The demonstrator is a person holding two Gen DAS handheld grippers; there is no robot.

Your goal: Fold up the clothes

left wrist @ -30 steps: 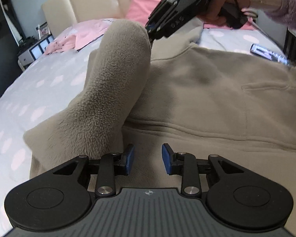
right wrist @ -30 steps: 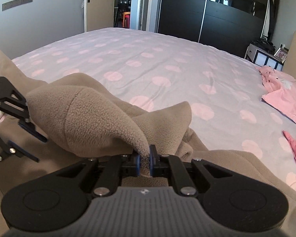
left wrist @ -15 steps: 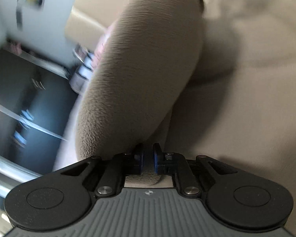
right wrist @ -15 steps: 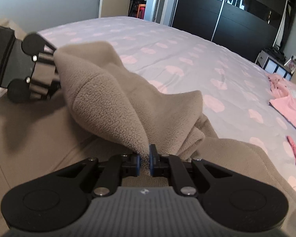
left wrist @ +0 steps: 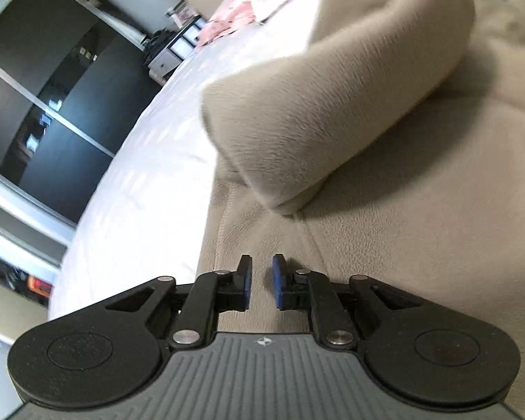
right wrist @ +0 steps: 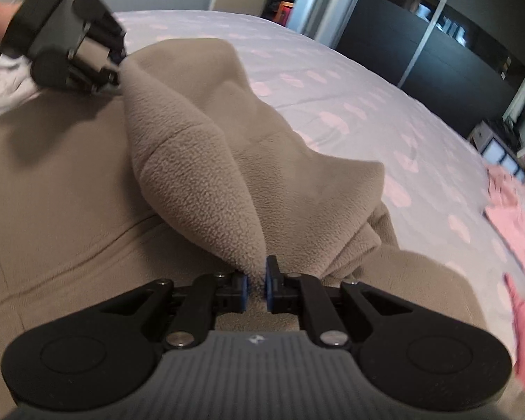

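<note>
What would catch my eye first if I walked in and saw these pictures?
The big beige fleece top spread across the polka-dot bed, with its sleeve folded over the body. The right gripper has a pinch of that sleeve between its opening jaws, while the left gripper, jaws opening with nothing between them, hovers over the fleece. Pink clothes lie at the bed's right side.

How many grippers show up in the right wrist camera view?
2. The right gripper at the bottom, jaws opening with the beige fleece sleeve between them; the left gripper at upper left beside the sleeve's far end, jaws opening, empty.
</note>
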